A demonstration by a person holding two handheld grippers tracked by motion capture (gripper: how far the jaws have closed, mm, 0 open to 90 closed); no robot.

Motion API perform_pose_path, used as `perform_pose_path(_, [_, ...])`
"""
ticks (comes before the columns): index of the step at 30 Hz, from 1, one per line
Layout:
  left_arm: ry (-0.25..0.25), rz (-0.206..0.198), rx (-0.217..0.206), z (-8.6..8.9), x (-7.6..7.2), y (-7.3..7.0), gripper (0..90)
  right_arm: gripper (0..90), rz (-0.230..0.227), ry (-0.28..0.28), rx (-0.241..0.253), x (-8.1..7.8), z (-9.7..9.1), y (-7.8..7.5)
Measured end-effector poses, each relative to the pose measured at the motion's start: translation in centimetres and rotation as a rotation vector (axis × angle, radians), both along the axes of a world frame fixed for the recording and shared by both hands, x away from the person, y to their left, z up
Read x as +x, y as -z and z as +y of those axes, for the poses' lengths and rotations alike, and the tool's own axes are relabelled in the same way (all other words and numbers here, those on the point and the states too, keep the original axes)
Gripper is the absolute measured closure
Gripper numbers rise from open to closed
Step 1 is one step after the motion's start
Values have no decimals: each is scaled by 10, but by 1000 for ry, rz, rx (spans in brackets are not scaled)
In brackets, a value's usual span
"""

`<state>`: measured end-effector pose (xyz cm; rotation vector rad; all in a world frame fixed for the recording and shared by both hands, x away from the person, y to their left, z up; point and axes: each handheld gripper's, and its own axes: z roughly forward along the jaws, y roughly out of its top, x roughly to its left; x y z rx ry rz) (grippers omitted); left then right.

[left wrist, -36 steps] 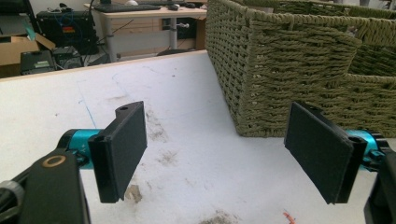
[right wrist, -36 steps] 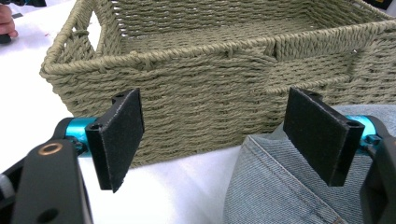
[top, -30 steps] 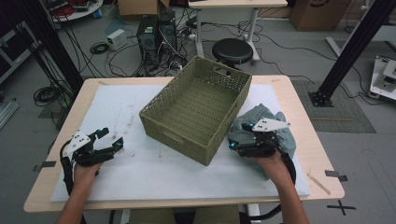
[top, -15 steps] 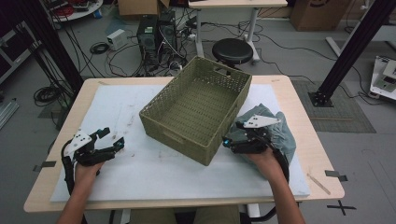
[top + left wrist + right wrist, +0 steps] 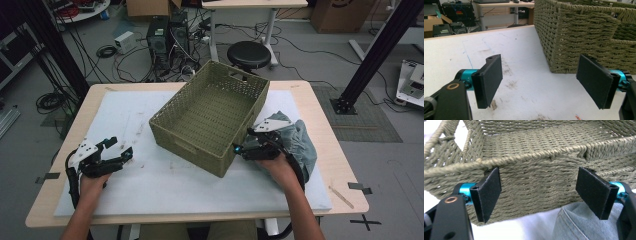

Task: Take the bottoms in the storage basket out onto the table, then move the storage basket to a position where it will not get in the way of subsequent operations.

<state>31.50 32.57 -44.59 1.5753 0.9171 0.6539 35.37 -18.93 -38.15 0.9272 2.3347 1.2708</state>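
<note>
An empty olive woven basket [image 5: 210,117] sits turned at an angle in the middle of the white mat. Crumpled blue denim cloth [image 5: 300,142] lies to its right. My right gripper [image 5: 245,146] hovers open over the cloth's left edge, jaws pointed at the basket's long right wall [image 5: 536,177], with denim [image 5: 584,222] just below them. My left gripper [image 5: 122,150] stands open over the mat at the front left, holding nothing; the basket's corner [image 5: 574,40] lies ahead and to its right.
The white mat [image 5: 150,185] covers a wooden table [image 5: 325,115]. A small stick [image 5: 341,195] lies at the front right edge. Behind the table are a black stool [image 5: 248,52], computer cases and floor cables.
My right gripper has slid left off the denim toward the basket's right wall. The left gripper has stayed put.
</note>
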Motion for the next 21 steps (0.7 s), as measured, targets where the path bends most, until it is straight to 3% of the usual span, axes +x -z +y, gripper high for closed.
perform_pose_path(9, [2, 0, 2, 0, -2, 0, 212, 210, -4, 3, 9, -4, -6, -2])
perform_pose_path(15, [-9, 0, -12, 4, -3, 0, 213, 210, 0, 31, -51, 7, 2, -1])
perform_pose_path(19, [-4, -3, -9, 3, -2, -2, 212, 189, 12, -3, -54, 16, 6, -1])
perform_pose_path(21, [-5, -2, -28, 4, 1, -5, 213, 189, 20, -24, -44, 19, 4, 0])
